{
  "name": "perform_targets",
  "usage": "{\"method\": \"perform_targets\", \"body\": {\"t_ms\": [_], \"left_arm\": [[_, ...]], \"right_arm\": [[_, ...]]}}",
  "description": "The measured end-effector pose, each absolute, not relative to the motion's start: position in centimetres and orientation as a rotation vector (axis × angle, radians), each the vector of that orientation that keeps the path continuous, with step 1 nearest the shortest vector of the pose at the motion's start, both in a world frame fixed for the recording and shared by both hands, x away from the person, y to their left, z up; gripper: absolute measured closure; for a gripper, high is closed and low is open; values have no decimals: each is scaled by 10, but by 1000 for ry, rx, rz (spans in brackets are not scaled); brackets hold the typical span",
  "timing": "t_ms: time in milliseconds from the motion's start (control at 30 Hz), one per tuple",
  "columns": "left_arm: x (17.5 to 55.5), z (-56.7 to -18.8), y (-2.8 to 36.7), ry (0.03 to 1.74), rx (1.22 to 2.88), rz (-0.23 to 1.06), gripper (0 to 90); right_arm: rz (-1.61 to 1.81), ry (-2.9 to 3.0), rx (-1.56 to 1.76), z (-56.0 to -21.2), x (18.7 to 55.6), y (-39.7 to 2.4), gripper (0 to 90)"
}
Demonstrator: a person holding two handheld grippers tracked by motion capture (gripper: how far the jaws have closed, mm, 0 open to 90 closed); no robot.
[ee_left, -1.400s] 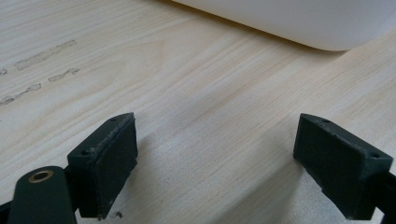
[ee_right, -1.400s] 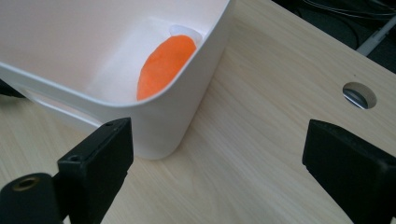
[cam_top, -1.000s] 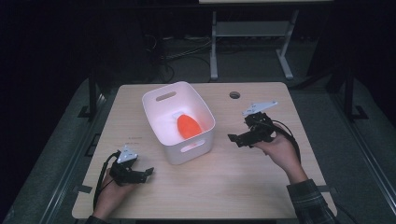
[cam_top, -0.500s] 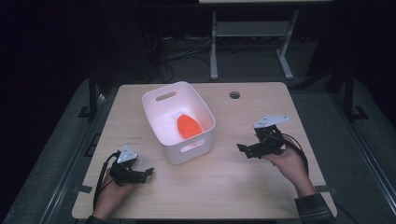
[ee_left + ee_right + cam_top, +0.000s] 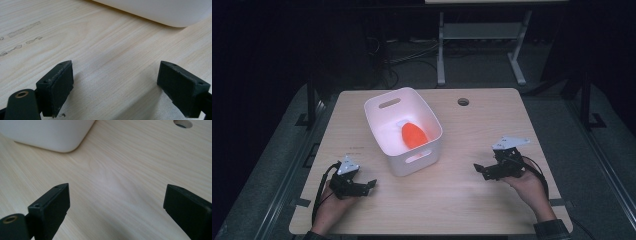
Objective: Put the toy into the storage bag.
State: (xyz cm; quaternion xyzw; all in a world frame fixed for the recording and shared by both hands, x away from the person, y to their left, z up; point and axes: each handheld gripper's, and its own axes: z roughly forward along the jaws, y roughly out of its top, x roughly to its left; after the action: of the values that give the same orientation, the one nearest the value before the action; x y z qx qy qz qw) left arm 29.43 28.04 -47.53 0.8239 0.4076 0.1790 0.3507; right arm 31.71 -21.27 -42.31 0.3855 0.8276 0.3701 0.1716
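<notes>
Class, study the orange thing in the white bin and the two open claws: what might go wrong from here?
1. The orange thing lies deep in the white bin; a claw reaching in may catch the rim.
2. The bin looks light; the left claw or right claw might push it.

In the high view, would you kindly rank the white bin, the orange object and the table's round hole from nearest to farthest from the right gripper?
From the right gripper:
1. White bin, to its left.
2. Orange object, inside the bin.
3. Round hole, near the table's far edge.
</notes>
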Motion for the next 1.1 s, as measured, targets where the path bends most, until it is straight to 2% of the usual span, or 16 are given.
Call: {"method": "perform_targets", "body": {"t_ms": [567, 1100], "left_arm": [[294, -475, 280, 1056, 2133, 464, 130], [294, -475, 280, 1056, 2134, 463, 130]], "right_arm": [[1031, 2312, 1127, -457, 291, -239, 60], [970, 2343, 1195, -481, 281, -252, 47]]}}
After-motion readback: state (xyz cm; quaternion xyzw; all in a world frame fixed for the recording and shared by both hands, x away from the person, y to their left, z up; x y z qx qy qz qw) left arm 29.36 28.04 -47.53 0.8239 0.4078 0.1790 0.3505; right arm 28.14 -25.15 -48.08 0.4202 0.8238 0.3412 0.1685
